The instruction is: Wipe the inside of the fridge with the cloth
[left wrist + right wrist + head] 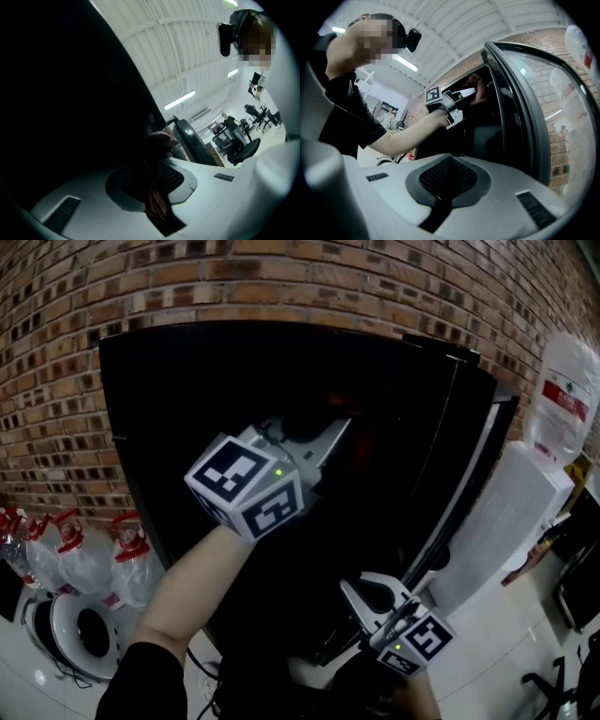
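Left gripper [328,441] clamped on the reddish cloth [160,140], high inside the dark fridge [187,409]. Right gripper [448,164]: jaws together, nothing between, low beside the open door [469,474].

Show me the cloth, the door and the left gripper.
cloth [161,140], left gripper view, its bunched top.
door [529,140], right gripper view, its dark edge.
left gripper [339,432], head view, its jaw tips.

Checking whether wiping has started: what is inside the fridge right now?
The left hand-held gripper reaches into the fridge, shut on a reddish cloth. The interior is too dark to show shelves or any contents.
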A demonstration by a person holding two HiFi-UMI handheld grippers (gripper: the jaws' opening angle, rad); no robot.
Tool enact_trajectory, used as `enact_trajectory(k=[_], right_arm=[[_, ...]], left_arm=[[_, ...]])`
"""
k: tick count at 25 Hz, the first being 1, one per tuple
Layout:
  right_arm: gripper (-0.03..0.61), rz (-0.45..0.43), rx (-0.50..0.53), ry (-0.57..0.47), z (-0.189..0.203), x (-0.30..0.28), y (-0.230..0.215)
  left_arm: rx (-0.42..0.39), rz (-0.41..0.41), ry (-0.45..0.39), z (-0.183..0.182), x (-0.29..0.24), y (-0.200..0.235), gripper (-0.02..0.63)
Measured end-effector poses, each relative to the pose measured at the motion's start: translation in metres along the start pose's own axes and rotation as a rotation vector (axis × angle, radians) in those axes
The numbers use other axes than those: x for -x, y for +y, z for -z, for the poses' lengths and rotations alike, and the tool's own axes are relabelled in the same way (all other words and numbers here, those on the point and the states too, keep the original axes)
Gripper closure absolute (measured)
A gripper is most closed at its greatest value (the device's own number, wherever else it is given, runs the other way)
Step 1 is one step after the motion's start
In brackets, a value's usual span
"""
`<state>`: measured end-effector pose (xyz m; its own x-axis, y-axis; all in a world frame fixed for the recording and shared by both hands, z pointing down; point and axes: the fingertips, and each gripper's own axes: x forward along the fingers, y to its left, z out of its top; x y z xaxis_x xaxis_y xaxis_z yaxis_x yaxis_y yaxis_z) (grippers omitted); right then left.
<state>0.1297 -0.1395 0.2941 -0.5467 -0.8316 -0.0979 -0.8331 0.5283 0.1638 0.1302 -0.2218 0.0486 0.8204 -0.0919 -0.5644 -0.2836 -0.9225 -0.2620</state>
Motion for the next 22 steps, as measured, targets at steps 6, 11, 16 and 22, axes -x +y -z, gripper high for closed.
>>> enact_trajectory(k=[6, 11, 16, 22], right_arm=[[0.574, 0.01, 0.016, 0.0, -0.009, -0.011, 0.0], [0.574, 0.003, 0.008, 0.004, -0.012, -0.028, -0.001], [0.574, -0.033, 0.005, 0.024, -0.002, -0.052, 0.005], [0.574, -0.06, 0.046, 0.065, 0.013, -0.09, 0.005]], left_arm=[[-0.053, -0.099, -0.003, -0.003, 0.008, 0.022, 0.565], [-0.064, -0.129, 0.018, 0.011, 0.005, 0.043, 0.566], [-0.097, -0.15, 0.028, 0.028, -0.002, 0.058, 0.566], [-0.095, -0.158, 0.014, 0.032, -0.009, 0.069, 0.566]])
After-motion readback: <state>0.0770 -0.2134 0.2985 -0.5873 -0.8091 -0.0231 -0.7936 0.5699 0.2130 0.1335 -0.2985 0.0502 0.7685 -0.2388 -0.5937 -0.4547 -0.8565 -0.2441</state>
